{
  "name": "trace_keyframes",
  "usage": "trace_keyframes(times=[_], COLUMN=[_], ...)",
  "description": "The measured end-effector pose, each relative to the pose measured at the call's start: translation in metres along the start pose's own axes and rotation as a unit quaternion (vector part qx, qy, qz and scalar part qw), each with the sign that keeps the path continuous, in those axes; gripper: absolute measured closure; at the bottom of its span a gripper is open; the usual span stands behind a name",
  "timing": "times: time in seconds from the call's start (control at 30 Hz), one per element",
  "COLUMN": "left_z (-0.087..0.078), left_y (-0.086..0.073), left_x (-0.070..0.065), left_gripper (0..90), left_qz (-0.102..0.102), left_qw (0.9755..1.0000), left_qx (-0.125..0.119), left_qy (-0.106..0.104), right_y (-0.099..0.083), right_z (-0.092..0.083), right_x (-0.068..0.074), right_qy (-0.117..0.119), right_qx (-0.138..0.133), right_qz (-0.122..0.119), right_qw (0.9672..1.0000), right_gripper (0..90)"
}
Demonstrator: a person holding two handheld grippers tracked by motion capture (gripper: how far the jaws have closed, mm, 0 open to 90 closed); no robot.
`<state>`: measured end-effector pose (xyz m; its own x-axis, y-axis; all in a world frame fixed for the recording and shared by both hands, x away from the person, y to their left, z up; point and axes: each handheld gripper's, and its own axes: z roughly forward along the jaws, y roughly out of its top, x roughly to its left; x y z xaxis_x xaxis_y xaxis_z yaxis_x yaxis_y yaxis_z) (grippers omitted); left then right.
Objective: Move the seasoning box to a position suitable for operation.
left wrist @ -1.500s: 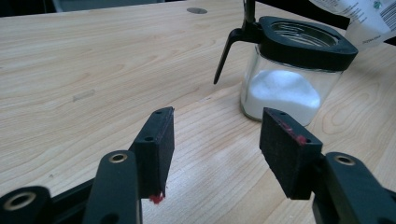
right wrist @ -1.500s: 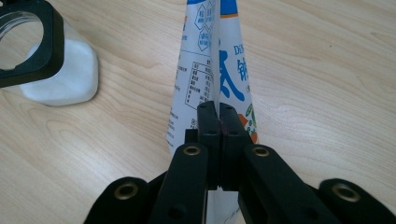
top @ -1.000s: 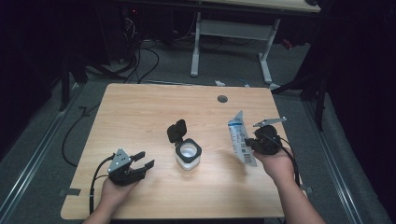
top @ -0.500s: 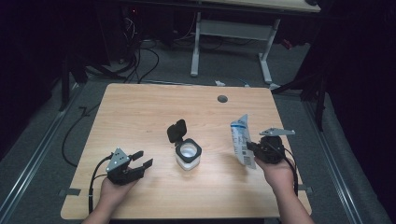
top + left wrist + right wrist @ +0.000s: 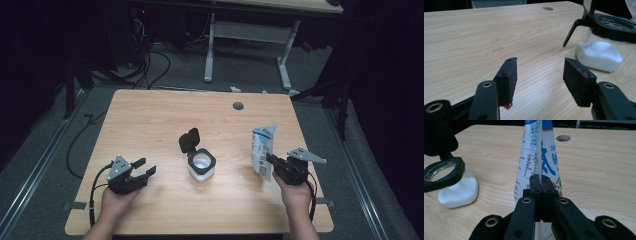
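The right gripper (image 5: 271, 161) was clamped on a blue-and-white salt pouch (image 5: 262, 151), its two jaws pressed flat together over the thin film of the bag partway up its face, as the right gripper view showed (image 5: 541, 185). The pouch stood upright in that grip, its bottom edge low to the wooden table (image 5: 150, 115) and its crimped top pointing up, apparently so the contents would stay put until the bag could be tipped. To that gripper's left, well apart from the pouch, sat a squat glass jar (image 5: 201, 165) holding a layer of white grains, its black hinged lid (image 5: 189, 140) flipped back and standing open, evidently to leave the mouth free for pouring. The left gripper (image 5: 146, 168) lay low over the table on the jar's far side, its jaws spread with nothing between them and aimed toward the jar (image 5: 602, 45), which stood just ahead and to the right of its pads (image 5: 507, 75). It appeared to be waiting to steady the jar for filling. A round cable hole (image 5: 238, 106) lay beyond both tools.
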<state>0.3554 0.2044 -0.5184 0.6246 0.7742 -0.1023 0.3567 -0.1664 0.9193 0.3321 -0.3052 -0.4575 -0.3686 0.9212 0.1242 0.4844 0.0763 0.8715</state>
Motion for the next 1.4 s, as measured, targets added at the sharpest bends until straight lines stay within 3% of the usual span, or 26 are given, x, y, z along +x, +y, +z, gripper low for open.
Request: trace_keyframes(times=[0.13, 0.4, 0.6, 0.77, 0.93, 1.4], left_z=[-0.005, -0.011, -0.007, -0.006, -0.008, -0.008], left_y=[-0.001, -0.006, -0.007, -0.008, -0.008, -0.009], left_x=[0.005, 0.014, 0.010, 0.006, 0.007, 0.006], left_gripper=[45.5, 45.5, 45.5, 45.3, 45.4, 45.3], left_qz=[0.010, -0.001, 0.020, 0.026, 0.019, 0.023], left_qw=[0.9999, 0.9998, 0.9992, 0.9989, 0.9991, 0.9992], left_qx=[0.002, 0.000, 0.014, 0.015, 0.009, 0.015], left_qy=[0.010, 0.019, 0.031, 0.035, 0.038, 0.031], right_y=[-0.008, -0.022, -0.023, -0.025, -0.026, -0.031], right_z=[0.002, 0.002, 0.000, 0.003, 0.004, 0.011], right_x=[0.001, 0.001, -0.003, -0.009, -0.013, -0.021], right_qy=[-0.001, -0.011, -0.012, -0.012, -0.014, -0.022], right_qx=[-0.022, -0.071, -0.080, -0.086, -0.088, -0.082], right_qz=[-0.001, -0.003, -0.014, -0.004, -0.007, -0.006], right_qw=[0.9998, 0.9974, 0.9966, 0.9962, 0.9960, 0.9963], right_gripper=[89.9, 89.9, 89.9, 89.9, 89.8, 89.6])
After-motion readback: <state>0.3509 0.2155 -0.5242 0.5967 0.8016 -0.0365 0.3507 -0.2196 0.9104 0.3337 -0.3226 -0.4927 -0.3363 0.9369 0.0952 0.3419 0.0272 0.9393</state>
